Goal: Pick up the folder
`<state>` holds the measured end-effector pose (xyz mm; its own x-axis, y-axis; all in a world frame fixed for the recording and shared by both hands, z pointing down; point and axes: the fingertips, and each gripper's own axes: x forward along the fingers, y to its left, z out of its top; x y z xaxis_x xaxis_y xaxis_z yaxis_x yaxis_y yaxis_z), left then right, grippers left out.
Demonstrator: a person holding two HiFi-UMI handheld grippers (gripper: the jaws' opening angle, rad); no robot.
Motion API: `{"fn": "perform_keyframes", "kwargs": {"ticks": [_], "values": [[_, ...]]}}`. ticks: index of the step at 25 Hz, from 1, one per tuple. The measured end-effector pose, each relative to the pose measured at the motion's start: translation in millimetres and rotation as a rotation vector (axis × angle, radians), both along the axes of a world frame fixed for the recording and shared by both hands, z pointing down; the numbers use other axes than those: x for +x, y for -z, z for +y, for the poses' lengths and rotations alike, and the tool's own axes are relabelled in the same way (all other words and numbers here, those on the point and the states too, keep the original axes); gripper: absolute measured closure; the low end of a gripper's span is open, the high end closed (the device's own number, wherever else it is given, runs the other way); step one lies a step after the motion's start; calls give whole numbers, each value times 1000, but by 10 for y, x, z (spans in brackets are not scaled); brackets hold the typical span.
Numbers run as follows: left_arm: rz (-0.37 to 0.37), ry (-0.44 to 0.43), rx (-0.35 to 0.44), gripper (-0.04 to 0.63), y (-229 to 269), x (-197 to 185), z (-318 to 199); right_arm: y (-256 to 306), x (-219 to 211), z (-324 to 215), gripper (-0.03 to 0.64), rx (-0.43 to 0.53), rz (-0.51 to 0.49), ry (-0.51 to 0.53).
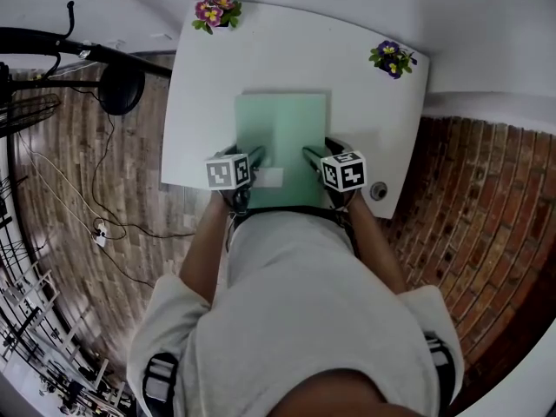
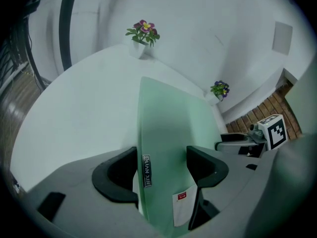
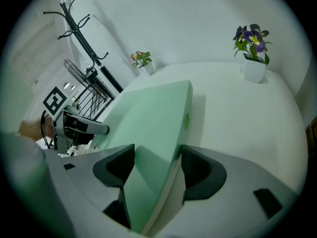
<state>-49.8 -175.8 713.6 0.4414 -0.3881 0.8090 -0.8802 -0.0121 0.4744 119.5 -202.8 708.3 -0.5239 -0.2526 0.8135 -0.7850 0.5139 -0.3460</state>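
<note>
1. Head view: above the person (image 1: 295, 320), looking steeply down on the white rounded desk (image 1: 208, 137).
2. Left gripper view: close behind the left tongs (image 2: 162, 152), facing the desk's far edge.
3. Right gripper view: likewise behind the right tongs (image 3: 157, 152); all three share the pale green flat folder (image 1: 280, 137).

Bright, even light, soft shadows, fisheye-warped edges.
</note>
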Motion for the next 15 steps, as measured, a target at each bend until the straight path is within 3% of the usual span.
{"fn": "perform_keyframes", "kwargs": {"ticks": [15], "values": [[3, 102, 58, 275, 142, -238, -39, 193, -279, -251, 327, 94, 24, 108]]}}
